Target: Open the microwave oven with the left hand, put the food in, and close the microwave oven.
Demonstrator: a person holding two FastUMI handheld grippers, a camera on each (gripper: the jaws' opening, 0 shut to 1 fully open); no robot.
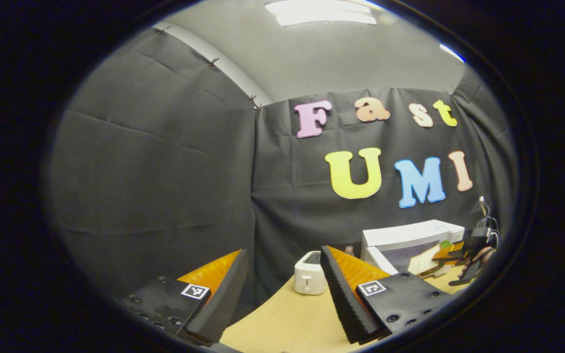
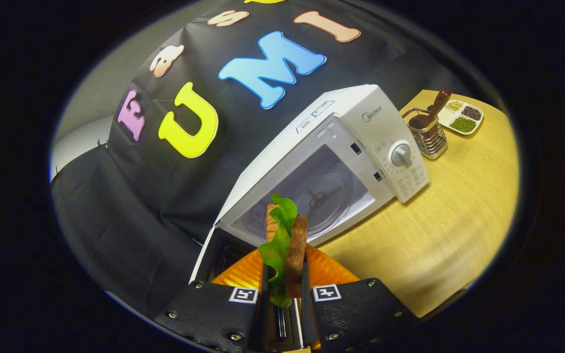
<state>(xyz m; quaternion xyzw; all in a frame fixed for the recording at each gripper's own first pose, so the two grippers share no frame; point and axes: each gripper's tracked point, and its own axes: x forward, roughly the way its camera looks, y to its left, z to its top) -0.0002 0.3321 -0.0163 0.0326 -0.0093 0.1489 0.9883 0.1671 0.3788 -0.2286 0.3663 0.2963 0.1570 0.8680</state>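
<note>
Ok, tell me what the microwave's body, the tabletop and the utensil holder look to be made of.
Microwave: probably painted metal or plastic; smooth, matte white.
Tabletop: wood or wood-look laminate; pale with fine grain lines.
Utensil holder: metal wire, shiny and silvery.

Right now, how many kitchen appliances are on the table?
2: the microwave with its door open, at the wall, and a toaster to the side of it. Others may sit out of frame.

Black cloth walls, ceiling light, wood table.
</note>
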